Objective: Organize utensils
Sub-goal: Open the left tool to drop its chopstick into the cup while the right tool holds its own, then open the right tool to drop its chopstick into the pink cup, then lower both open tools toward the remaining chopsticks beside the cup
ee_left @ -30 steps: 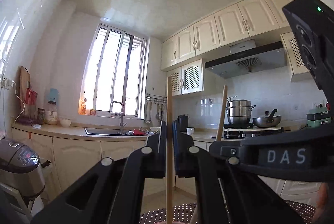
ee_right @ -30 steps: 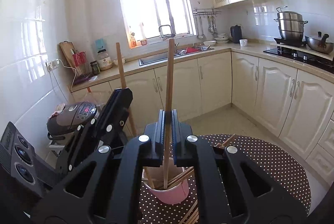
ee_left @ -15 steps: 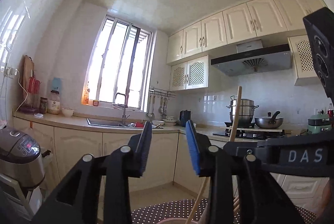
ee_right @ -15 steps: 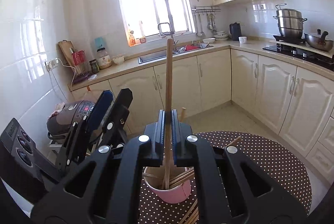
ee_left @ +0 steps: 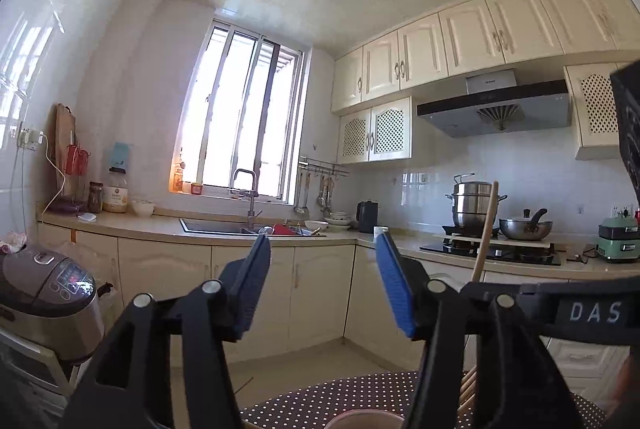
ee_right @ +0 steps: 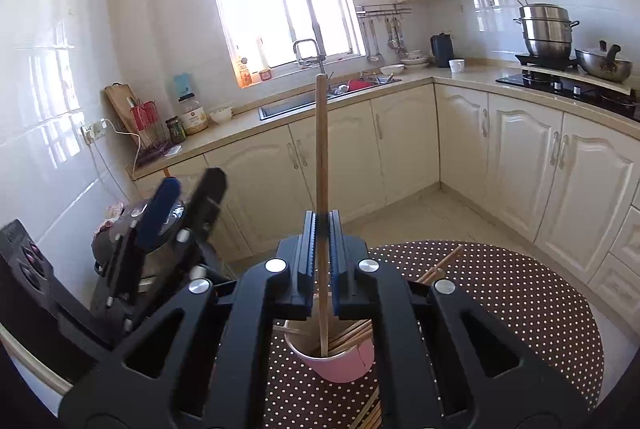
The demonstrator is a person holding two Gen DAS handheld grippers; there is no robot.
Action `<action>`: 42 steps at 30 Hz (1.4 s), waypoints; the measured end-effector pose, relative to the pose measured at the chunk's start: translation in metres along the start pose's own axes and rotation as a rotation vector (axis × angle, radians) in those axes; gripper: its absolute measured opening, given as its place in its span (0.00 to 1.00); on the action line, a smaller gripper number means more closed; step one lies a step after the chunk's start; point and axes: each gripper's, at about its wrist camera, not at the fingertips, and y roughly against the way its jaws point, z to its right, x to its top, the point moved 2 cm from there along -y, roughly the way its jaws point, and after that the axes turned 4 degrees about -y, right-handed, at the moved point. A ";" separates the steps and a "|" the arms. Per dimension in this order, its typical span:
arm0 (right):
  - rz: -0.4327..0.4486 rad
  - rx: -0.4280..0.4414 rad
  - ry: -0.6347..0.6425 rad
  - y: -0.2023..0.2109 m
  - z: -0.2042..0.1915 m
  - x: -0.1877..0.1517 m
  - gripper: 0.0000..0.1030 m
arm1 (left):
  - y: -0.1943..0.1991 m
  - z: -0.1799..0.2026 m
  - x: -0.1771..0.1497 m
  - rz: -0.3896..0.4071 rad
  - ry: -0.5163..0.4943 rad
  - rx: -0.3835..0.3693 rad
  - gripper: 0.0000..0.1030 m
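My right gripper (ee_right: 322, 225) is shut on a long wooden chopstick (ee_right: 321, 149) that stands upright with its lower end inside a pink cup (ee_right: 340, 361). The cup sits on a brown polka-dot round table (ee_right: 500, 309) and holds several chopsticks. More chopsticks (ee_right: 438, 265) lie on the table behind and in front of the cup. My left gripper (ee_left: 322, 261) is open and empty above the cup's rim (ee_left: 364, 419). It also shows in the right wrist view (ee_right: 184, 189), raised to the left of the cup. The held chopstick (ee_left: 486, 229) shows in the left wrist view.
A rice cooker (ee_right: 128, 225) stands left of the table. Cream cabinets (ee_right: 520, 157) and a counter with a sink (ee_right: 312, 97) run along the far walls. Pots (ee_right: 546, 29) sit on the stove at right.
My left gripper has opened and let go of its chopstick, which dropped into the cup, then lifted away to the left. My right gripper has lowered its chopstick further into the cup.
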 end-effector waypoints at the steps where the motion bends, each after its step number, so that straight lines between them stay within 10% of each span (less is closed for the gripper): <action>1: -0.003 -0.003 -0.001 0.001 -0.001 0.000 0.07 | 0.003 -0.003 0.004 0.006 0.008 0.001 0.57; 24: -0.044 -0.112 -0.026 0.067 -0.023 -0.030 0.09 | 0.071 -0.023 0.035 -0.133 -0.034 -0.086 0.58; 38: -0.134 -0.194 -0.056 0.092 -0.011 -0.097 0.09 | 0.098 0.001 -0.019 -0.412 -0.119 -0.260 0.58; 42: -0.181 -0.216 -0.090 0.084 0.006 -0.119 0.10 | 0.088 0.008 -0.059 -0.614 -0.125 -0.358 0.58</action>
